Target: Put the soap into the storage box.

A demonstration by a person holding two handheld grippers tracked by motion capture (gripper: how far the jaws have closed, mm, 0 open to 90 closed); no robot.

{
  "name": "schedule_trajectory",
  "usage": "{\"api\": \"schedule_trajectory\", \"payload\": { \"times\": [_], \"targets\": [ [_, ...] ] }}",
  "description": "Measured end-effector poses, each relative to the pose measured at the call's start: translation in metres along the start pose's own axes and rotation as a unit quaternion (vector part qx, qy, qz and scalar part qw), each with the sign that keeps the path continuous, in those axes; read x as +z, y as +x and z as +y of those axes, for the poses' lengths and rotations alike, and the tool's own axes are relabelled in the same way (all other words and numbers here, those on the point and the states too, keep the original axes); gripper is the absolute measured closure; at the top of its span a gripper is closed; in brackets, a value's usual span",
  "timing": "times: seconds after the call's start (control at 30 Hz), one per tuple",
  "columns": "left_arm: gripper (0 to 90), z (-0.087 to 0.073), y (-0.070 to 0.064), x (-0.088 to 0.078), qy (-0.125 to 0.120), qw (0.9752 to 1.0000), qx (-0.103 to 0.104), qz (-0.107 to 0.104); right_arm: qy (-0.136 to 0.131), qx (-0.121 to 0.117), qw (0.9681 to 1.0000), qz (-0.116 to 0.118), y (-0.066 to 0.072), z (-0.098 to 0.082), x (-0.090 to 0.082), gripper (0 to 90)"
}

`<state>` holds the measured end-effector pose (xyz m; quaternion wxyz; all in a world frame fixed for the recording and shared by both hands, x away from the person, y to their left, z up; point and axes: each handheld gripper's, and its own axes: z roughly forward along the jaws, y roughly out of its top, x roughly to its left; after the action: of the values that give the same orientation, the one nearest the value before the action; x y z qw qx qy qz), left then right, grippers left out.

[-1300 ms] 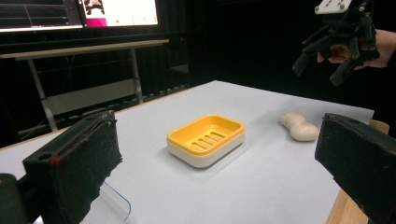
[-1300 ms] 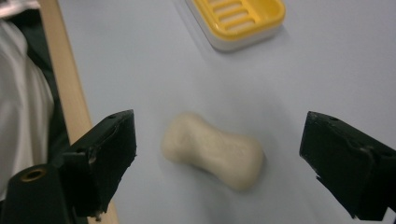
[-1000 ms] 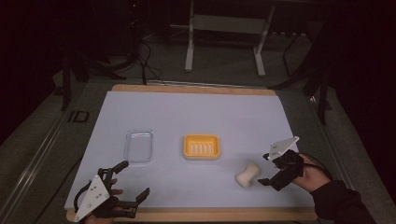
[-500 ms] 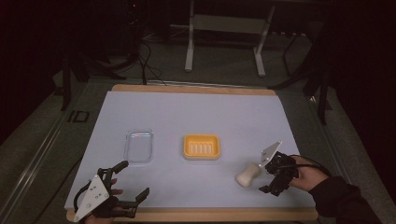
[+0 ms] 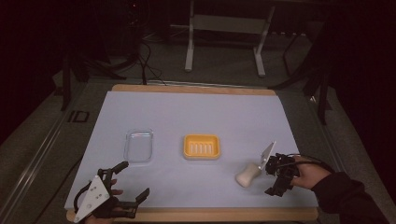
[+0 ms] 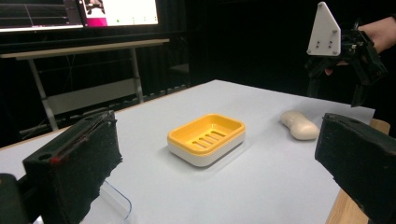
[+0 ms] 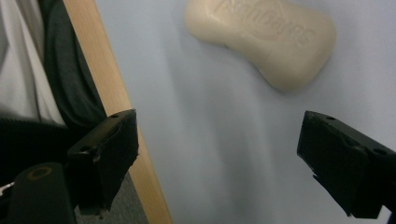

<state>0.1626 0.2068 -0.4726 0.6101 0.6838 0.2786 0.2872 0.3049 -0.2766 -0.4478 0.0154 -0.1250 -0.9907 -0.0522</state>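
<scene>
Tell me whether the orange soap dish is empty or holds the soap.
Empty. The orange soap dish shows its bare slotted floor, and the soap bar lies apart from it on the table sheet.

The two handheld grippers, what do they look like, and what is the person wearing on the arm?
Each gripper is black, with two blocky jaws faced in rough dark padding. The left gripper and the right gripper each carry a pale grey three-cornered plate on top; the right one's shows small holes in the left gripper view. A black cable loops from the right gripper. The right forearm wears a dark sleeve.
</scene>
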Motion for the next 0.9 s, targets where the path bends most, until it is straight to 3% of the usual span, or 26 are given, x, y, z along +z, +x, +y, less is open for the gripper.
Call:
{"api": "schedule_trajectory", "payload": {
  "times": [0.13, 0.23, 0.33, 0.4, 0.6, 0.8, 0.9],
  "targets": [
    [0.1, -0.001, 0.000, -0.001, 0.001, 1.0000, 0.000, 0.004, 0.015, -0.005, 0.9998, -0.010, -0.001, 0.001, 0.001, 12.5],
    [0.1, -0.001, 0.000, -0.002, -0.001, 1.0000, 0.000, 0.006, 0.049, 0.005, 0.9987, -0.008, -0.006, 0.001, 0.003, 12.5],
    [0.1, -0.001, 0.000, -0.002, 0.000, 1.0000, -0.001, 0.008, 0.093, 0.009, 0.9956, 0.006, -0.009, 0.001, 0.008, 11.5],
    [0.1, -0.001, 0.000, -0.003, 0.001, 1.0000, -0.001, 0.009, 0.105, 0.009, 0.9944, 0.013, -0.010, 0.000, 0.010, 11.5],
    [0.1, -0.001, -0.001, -0.006, -0.001, 0.9999, -0.002, 0.011, 0.107, 0.003, 0.9934, 0.040, -0.014, 0.002, 0.009, 12.5],
    [0.1, -0.002, -0.002, -0.008, -0.002, 0.9999, -0.004, 0.010, 0.106, -0.047, 0.9924, 0.041, -0.011, 0.007, 0.006, 12.8],
    [0.1, -0.002, -0.002, -0.008, 0.001, 1.0000, -0.002, 0.009, 0.101, -0.069, 0.9921, 0.029, -0.008, 0.010, 0.004, 14.0]
  ]
}}
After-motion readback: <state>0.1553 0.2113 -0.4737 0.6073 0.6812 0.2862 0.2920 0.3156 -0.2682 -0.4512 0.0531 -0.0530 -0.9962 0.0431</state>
